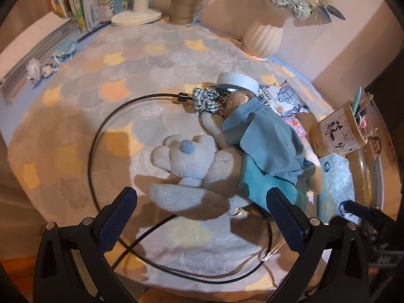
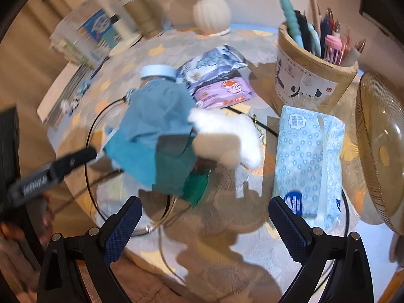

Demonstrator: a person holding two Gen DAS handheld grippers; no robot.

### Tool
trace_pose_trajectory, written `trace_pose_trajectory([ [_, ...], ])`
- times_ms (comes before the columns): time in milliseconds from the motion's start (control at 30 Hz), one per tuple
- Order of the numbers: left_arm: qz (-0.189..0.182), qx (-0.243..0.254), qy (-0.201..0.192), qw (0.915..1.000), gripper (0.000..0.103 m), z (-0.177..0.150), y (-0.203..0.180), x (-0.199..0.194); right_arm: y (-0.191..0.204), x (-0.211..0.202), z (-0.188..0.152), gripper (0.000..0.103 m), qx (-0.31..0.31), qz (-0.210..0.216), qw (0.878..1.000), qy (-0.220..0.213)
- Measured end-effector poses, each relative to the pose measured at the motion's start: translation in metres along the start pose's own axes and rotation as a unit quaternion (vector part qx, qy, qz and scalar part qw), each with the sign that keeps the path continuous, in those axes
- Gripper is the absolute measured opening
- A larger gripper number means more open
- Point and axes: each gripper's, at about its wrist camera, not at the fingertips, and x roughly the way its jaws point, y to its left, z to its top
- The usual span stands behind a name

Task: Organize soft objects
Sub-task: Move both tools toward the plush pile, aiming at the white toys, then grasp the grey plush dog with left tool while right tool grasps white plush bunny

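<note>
I am reading this as barely started: from the left, my left gripper (image 1: 202, 217) is hovering with jaws wide apart and empty just short of the pale blue plush dog (image 1: 186, 166), which is lying on the table (image 1: 75, 116) tangled with the teal cloths (image 1: 267, 146) and a checked scrunchie (image 1: 204, 99); further right the tissue pack (image 2: 308, 156) is sitting untouched, and my right gripper (image 2: 204, 217) is hanging open, holding nothing
</note>
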Motion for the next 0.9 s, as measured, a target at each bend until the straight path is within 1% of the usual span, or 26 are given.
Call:
trace_pose_trajectory([
  [100, -0.001, 0.013, -0.005, 0.9999, 0.102, 0.006, -0.007, 0.007, -0.002, 0.008, 0.013, 0.101, -0.002, 0.000, 1.000, -0.013],
  [200, 0.028, 0.023, -0.009, 0.9993, 0.102, 0.009, -0.007, 0.015, -0.004, 0.016, 0.022, 0.101, -0.008, -0.012, 1.000, -0.021],
  [233, 0.042, 0.029, -0.010, 0.9987, 0.100, 0.009, -0.006, 0.017, -0.003, 0.019, 0.024, 0.101, -0.019, -0.027, 0.999, -0.026],
  [267, 0.065, 0.042, -0.013, 0.9969, 0.099, 0.009, -0.002, 0.019, -0.002, 0.020, 0.026, 0.100, -0.036, -0.045, 0.998, -0.031],
  [300, 0.077, 0.051, -0.015, 0.9956, 0.098, 0.008, 0.001, 0.019, 0.003, 0.022, 0.026, 0.100, -0.071, -0.076, 0.994, -0.039],
  [333, 0.085, 0.060, -0.017, 0.9945, 0.096, 0.006, 0.007, 0.019, 0.006, 0.022, 0.025, 0.100, -0.102, -0.097, 0.989, -0.046],
  [367, 0.085, 0.062, -0.018, 0.9942, 0.096, 0.006, 0.011, 0.018, 0.008, 0.023, 0.023, 0.099, -0.123, -0.110, 0.985, -0.049],
  [400, 0.086, 0.062, -0.020, 0.9942, 0.096, 0.005, 0.018, 0.018, 0.012, 0.023, 0.021, 0.099, -0.157, -0.124, 0.978, -0.053],
  [433, 0.085, 0.056, -0.020, 0.9946, 0.095, 0.006, 0.023, 0.019, 0.012, 0.023, 0.020, 0.098, -0.172, -0.128, 0.975, -0.057],
  [500, 0.069, 0.030, -0.021, 0.9970, 0.088, 0.010, 0.032, 0.025, 0.013, 0.024, 0.020, 0.097, -0.193, -0.127, 0.971, -0.065],
  [533, 0.053, 0.011, -0.020, 0.9983, 0.082, 0.012, 0.037, 0.029, 0.013, 0.027, 0.021, 0.095, -0.198, -0.125, 0.970, -0.064],
  [567, 0.036, -0.013, -0.018, 0.9991, 0.080, 0.015, 0.040, 0.036, 0.013, 0.030, 0.023, 0.088, -0.203, -0.128, 0.969, -0.060],
  [633, 0.011, -0.041, -0.010, 0.9990, 0.080, 0.019, 0.041, 0.051, 0.014, 0.040, 0.029, 0.084, -0.211, -0.149, 0.965, -0.045],
  [700, -0.003, -0.045, -0.008, 0.9990, 0.079, 0.021, 0.035, 0.059, 0.013, 0.048, 0.034, 0.084, -0.211, -0.153, 0.965, -0.035],
  [767, -0.004, -0.032, -0.009, 0.9994, 0.068, 0.023, 0.023, 0.065, 0.012, 0.057, 0.036, 0.083, -0.209, -0.148, 0.966, -0.023],
  [800, 0.001, -0.030, -0.010, 0.9995, 0.067, 0.023, 0.021, 0.067, 0.012, 0.061, 0.036, 0.083, -0.209, -0.146, 0.967, -0.022],
  [833, 0.003, -0.032, -0.010, 0.9994, 0.063, 0.024, 0.019, 0.070, 0.012, 0.065, 0.035, 0.083, -0.210, -0.146, 0.967, -0.025],
  [900, -0.005, -0.044, -0.007, 0.9990, 0.059, 0.025, 0.020, 0.074, 0.014, 0.071, 0.032, 0.066, -0.211, -0.150, 0.965, -0.033],
])
